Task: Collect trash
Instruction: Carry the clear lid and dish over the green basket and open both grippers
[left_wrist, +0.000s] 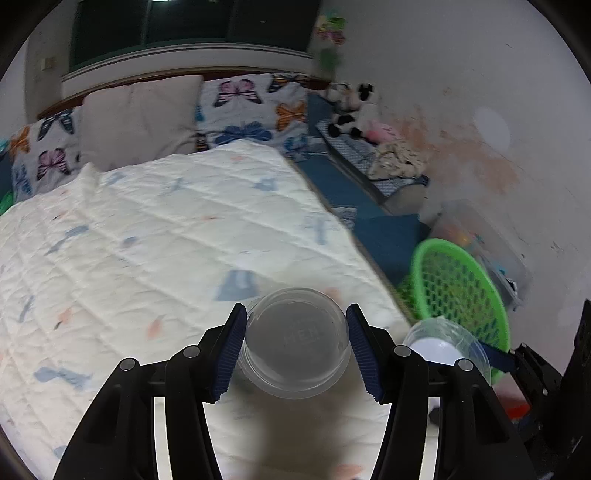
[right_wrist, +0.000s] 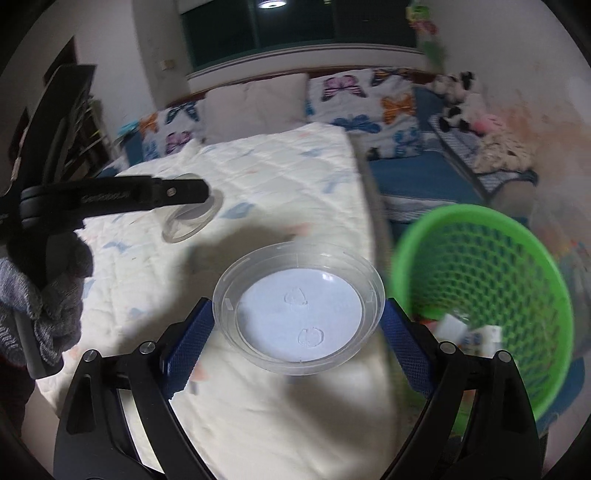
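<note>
My left gripper (left_wrist: 296, 341) is shut on a clear plastic cup (left_wrist: 295, 343), bottom toward the camera, held above the quilted bed (left_wrist: 147, 240). My right gripper (right_wrist: 297, 325) is shut on a clear plastic lid (right_wrist: 299, 314), held flat over the bed's right edge. The left gripper (right_wrist: 201, 192) with its cup (right_wrist: 192, 219) shows at the left of the right wrist view. The lid (left_wrist: 443, 343) and one right fingertip (left_wrist: 498, 358) show low right in the left wrist view. A green mesh basket (right_wrist: 491, 295) stands right of the bed, with paper scraps (right_wrist: 469, 336) inside. It also shows in the left wrist view (left_wrist: 461, 291).
Butterfly pillows (left_wrist: 243, 107) and a beige cushion (left_wrist: 136, 122) lie at the bed's head. A blue side bed (left_wrist: 354, 188) holds plush toys (left_wrist: 351, 107) and clothes (left_wrist: 395, 158). A clear storage box (left_wrist: 476, 236) stands behind the basket by the wall.
</note>
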